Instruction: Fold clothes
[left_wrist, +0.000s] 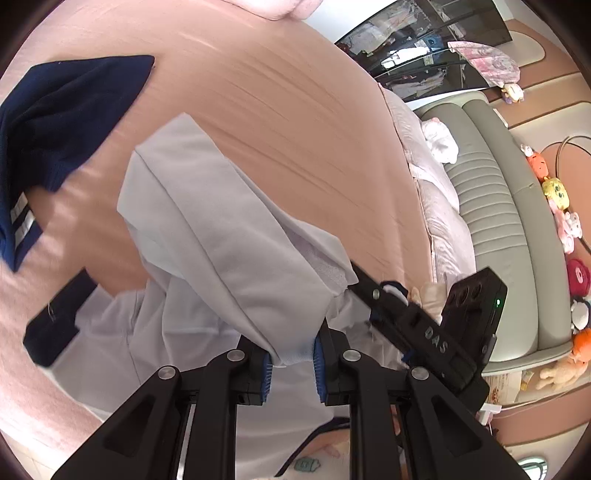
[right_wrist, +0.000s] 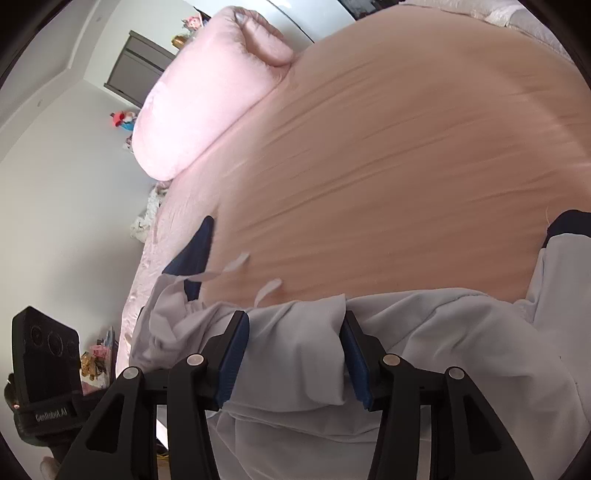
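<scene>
Currently left gripper (left_wrist: 291, 363) is clamped on a bunched edge of the pale grey garment (left_wrist: 221, 236); the fabric runs up and away from its blue pads, hanging lifted over the bed (left_wrist: 295, 110). Right gripper (right_wrist: 293, 356) has the same grey garment (right_wrist: 443, 350) packed between its fingers, which stand fairly wide; can't tell if it's actually pinching. Garment sits at the near edge of the peach bed sheet, drawstrings (right_wrist: 236, 266) trailing onto it. Navy garment (left_wrist: 55, 122) with pale stripes lies just beside, to the left. Pink pillow (right_wrist: 207, 92) at the far corner of the bed.
</scene>
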